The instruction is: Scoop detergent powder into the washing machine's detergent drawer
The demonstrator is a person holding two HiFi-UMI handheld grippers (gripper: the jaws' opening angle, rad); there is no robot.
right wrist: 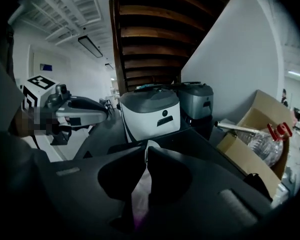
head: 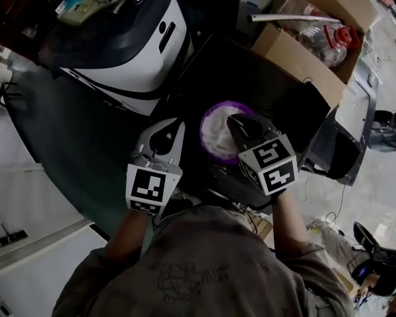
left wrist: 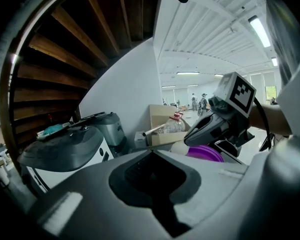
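Observation:
A purple bowl (head: 214, 134) of white powder sits on a black top (head: 251, 78) in front of me. My right gripper (head: 236, 121) hangs over the bowl's right side. In the right gripper view its jaws (right wrist: 145, 149) are shut on a thin white piece, apparently a scoop handle (right wrist: 148, 145); the scoop's head is hidden. My left gripper (head: 167, 124) is held to the left of the bowl, shut and with nothing in it (left wrist: 152, 153). From there I see the right gripper (left wrist: 215, 126) above the bowl (left wrist: 206, 153). No detergent drawer is visible.
A white appliance with a dark grey lid (head: 119, 41) stands at the back left, a second grey one (right wrist: 197, 101) beside it. An open cardboard box (head: 317, 25) with a plastic bottle (head: 323, 41) and a tube sits at the back right. Stairs rise overhead.

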